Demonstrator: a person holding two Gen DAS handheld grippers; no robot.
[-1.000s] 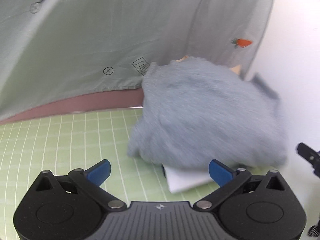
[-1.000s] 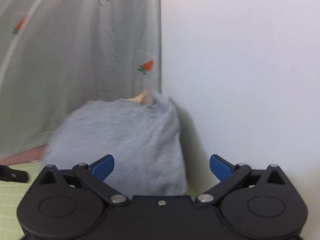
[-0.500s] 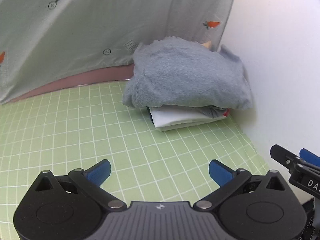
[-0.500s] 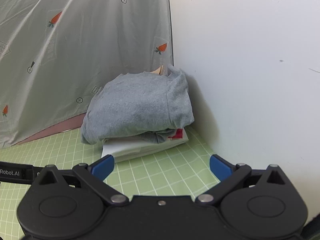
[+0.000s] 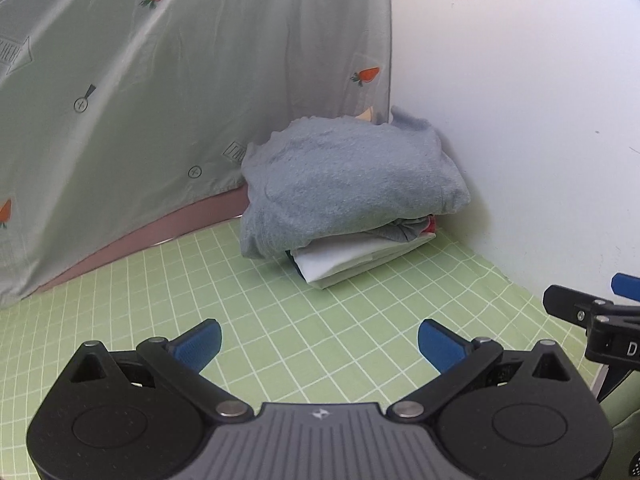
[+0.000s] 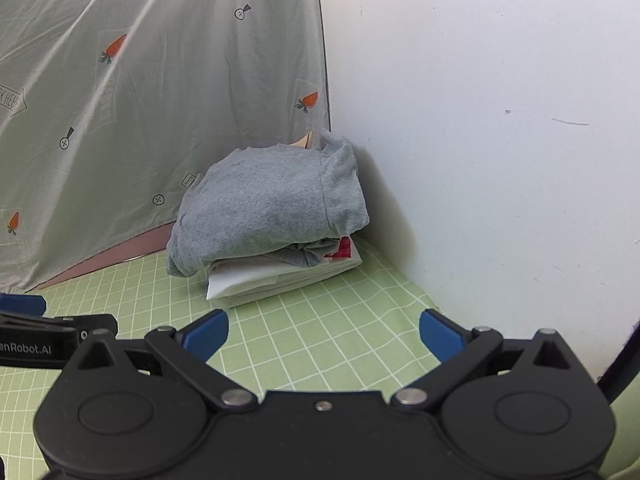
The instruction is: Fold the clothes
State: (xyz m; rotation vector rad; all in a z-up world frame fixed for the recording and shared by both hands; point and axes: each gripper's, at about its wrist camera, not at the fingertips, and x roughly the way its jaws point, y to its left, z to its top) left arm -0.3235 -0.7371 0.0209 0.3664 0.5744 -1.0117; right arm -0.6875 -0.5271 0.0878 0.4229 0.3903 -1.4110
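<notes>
- Lying folded in the far corner: grey top (image 5: 348, 184) on a white garment (image 5: 352, 258), stacked on the mat (image 5: 280, 320) against the wall (image 5: 520, 120) and curtain (image 5: 160, 100).
- Hovering well back from the stack: left gripper (image 5: 319, 340), jaws spread wide, holding nothing.
- Hovering likewise just beside it: right gripper (image 6: 323, 330), jaws wide, gripping nothing.
- Overhanging the white garment on the near-left side: grey top's rounded edge, drooping down to the mat.
- Bunching at the stack's right: a loose grey fold and a bit of red (image 6: 344, 248), poking out between the layers.
- Risking a slump: soft, domed top layer, likely sliding off if nudged from the side.
- Risking undoing the folds: any pinch on the drooping edge alone, probably pulling that layer open.
- Risking a snag: curtain hanging touching the stack's back, possibly catching on a finger reaching in deep.
- Fitting either a finished stack or a pause before another garment; not telling which.
</notes>
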